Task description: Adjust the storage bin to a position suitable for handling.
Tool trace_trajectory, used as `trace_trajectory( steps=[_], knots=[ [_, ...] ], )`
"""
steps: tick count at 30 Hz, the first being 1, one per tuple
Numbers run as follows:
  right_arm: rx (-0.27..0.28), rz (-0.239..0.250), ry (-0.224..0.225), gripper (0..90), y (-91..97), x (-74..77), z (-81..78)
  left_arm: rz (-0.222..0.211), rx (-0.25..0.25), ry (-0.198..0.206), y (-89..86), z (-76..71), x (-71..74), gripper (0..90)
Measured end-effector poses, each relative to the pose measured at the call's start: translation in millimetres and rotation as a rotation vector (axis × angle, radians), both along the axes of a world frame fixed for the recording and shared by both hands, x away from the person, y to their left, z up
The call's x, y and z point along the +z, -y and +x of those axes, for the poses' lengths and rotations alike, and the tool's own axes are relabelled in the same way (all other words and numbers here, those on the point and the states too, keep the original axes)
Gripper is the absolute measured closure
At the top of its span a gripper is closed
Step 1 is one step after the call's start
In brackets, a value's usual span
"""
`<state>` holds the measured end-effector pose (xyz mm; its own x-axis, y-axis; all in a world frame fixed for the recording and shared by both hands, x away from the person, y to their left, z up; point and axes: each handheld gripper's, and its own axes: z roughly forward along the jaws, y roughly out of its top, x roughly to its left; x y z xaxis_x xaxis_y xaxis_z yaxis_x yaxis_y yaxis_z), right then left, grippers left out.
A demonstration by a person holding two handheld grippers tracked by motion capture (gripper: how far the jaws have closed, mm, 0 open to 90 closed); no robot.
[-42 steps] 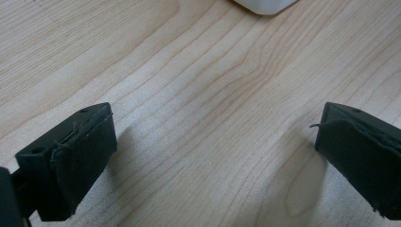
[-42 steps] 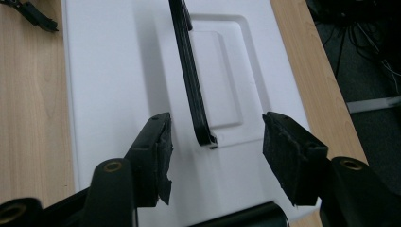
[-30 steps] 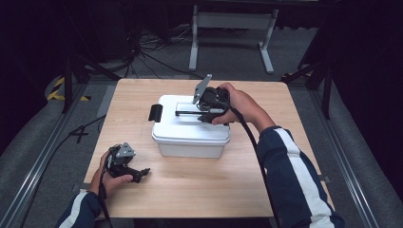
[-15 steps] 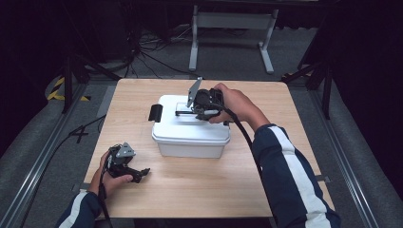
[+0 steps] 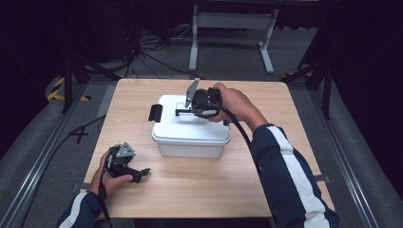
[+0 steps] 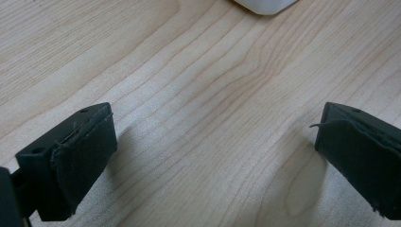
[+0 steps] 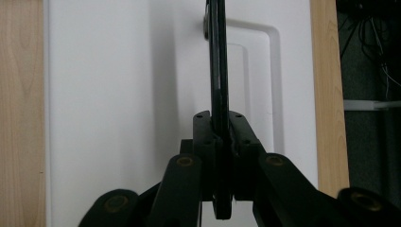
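Note:
A white lidded box [image 5: 190, 135] stands in the middle of the wooden table [image 5: 266, 156]. Its thin black carry handle [image 7: 217, 66] stands up edge-on from a recess in the lid [image 7: 118, 94]. My right gripper [image 7: 220, 130] is shut on that handle, with one jaw on each side; in the high view the right gripper [image 5: 196, 110] sits over the lid's top, held by a hand. My left gripper [image 5: 141, 173] rests low at the table's front left, apart from the box. In its own view the left gripper [image 6: 213, 151] is open, with bare wood between the jaws.
A black latch [image 5: 155, 113] sticks out from the box's left end. A corner of the box [image 6: 265, 5] shows at the top of the left gripper view. Beyond the table's far edge are a metal stand [image 5: 233, 21] and cables on the dark floor.
My right gripper has shifted slightly left over the lid while holding the handle. The left gripper has stayed in place.

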<state>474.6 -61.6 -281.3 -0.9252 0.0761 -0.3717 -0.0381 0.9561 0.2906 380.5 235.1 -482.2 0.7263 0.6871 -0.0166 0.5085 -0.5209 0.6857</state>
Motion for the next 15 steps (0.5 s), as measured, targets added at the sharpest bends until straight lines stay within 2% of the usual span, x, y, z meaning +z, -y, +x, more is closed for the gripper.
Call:
trace_trajectory(
  steps=[7,10,11,15],
  knots=[
    [0.013,0.013,0.023,84.5,0.3,4.8,-0.8,-0.001,0.001,0.000,0.0,0.0,0.0,0.2],
    [0.015,0.024,0.033,84.6,1.3,8.3,-1.6,0.000,0.001,-0.001,0.0,0.0,0.1,0.2],
    [0.009,0.046,0.043,84.7,3.6,11.6,-2.9,0.001,-0.002,0.000,-0.1,0.2,0.1,0.2],
    [0.009,0.053,0.050,84.6,7.7,16.5,-3.7,0.000,0.000,-0.001,0.0,0.0,0.1,0.2]
  ],
)
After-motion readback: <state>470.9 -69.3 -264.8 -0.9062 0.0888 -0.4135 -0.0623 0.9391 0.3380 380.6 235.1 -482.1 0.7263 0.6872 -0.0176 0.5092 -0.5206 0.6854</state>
